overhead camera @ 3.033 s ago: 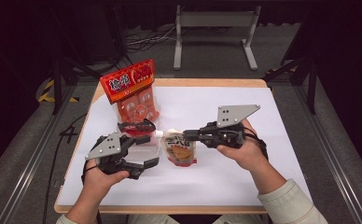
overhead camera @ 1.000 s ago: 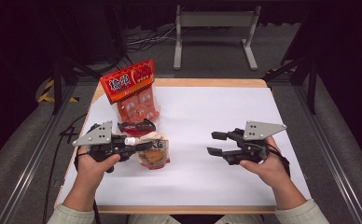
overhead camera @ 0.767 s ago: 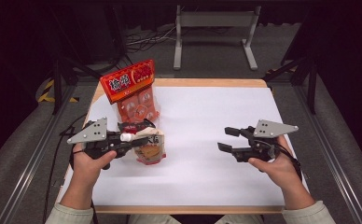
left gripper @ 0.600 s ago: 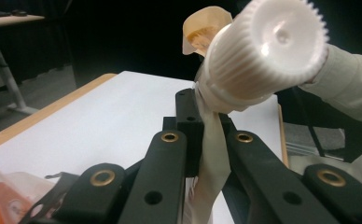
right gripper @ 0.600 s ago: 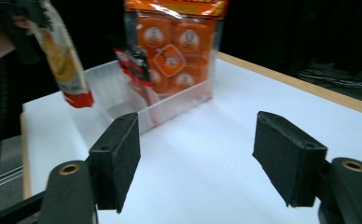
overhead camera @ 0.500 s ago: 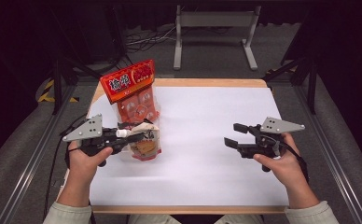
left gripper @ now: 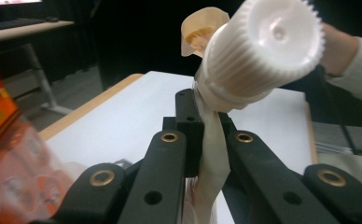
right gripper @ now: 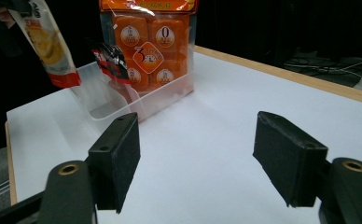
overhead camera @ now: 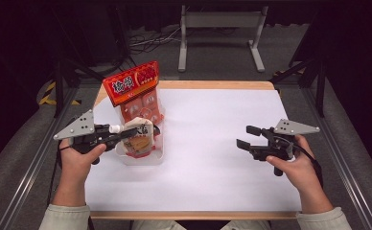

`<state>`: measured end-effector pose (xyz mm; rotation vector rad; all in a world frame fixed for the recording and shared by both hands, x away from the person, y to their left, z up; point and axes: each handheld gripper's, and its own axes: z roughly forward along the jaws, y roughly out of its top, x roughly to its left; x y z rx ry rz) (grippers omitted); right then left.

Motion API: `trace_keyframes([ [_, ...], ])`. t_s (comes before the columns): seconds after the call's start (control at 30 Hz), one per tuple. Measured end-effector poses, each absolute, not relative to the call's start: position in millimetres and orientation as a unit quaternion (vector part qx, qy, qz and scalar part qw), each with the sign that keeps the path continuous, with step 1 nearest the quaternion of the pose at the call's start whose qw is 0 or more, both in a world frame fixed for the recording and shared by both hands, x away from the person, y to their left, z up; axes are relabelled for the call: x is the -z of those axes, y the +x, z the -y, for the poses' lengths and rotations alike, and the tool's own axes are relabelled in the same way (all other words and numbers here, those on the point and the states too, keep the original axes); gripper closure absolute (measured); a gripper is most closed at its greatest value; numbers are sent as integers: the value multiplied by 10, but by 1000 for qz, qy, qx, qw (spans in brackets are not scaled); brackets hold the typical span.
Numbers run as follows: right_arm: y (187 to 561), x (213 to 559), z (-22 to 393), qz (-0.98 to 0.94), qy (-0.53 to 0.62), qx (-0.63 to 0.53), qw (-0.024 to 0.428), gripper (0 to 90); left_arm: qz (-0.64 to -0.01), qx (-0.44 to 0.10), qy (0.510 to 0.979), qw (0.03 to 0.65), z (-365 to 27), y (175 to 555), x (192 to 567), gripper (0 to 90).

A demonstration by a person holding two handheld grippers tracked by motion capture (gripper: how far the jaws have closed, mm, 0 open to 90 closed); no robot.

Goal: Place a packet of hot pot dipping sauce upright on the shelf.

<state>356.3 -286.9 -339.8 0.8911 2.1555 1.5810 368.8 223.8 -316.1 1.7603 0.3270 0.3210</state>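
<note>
Hand-held gripper on the left (overhead camera: 126,135) is clamped on the neck of a spouted snack pouch (overhead camera: 139,139), just under its white screw cap (left gripper: 263,46); in the left gripper view the pouch's pale film is pinched flat between the two black jaws. Going from largest to smallest around the clear plastic bin (overhead camera: 148,155): the white tabletop (overhead camera: 213,172) carries the bin near its left edge. A red-topped bag of orange jelly cups (overhead camera: 137,96) stands upright in the far end of the bin. The pouch hangs over the near end of the bin, its lower edge at rim level; whether it touches the bin cannot be told. A small dark red packet (right gripper: 110,58) leans inside the bin beside the bag. The right hand-held gripper (overhead camera: 245,136) hovers well to the right of the bin; its jaws have just been opening and stand wide with nothing between them.
</note>
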Motion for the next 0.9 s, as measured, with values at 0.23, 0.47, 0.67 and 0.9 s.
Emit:
trace_keyframes([
  [0.23, 3548, 3393, 2894, -753, 313, -555, 165, 327, -172, -173, 746, 620, -2317, 3769, 3227, 881],
  [0.47, 3564, 3403, 2922, -753, 314, -553, 171, 327, -168, -155, 751, 619, -2306, 3838, 3323, 880],
  [0.67, 3582, 3418, 2916, -754, 311, -552, 172, 327, -167, -143, 755, 617, -2299, 3879, 3409, 879],
  [0.9, 3590, 3417, 2899, -756, 307, -552, 171, 328, -177, -129, 762, 610, -2284, 3923, 3513, 879],
])
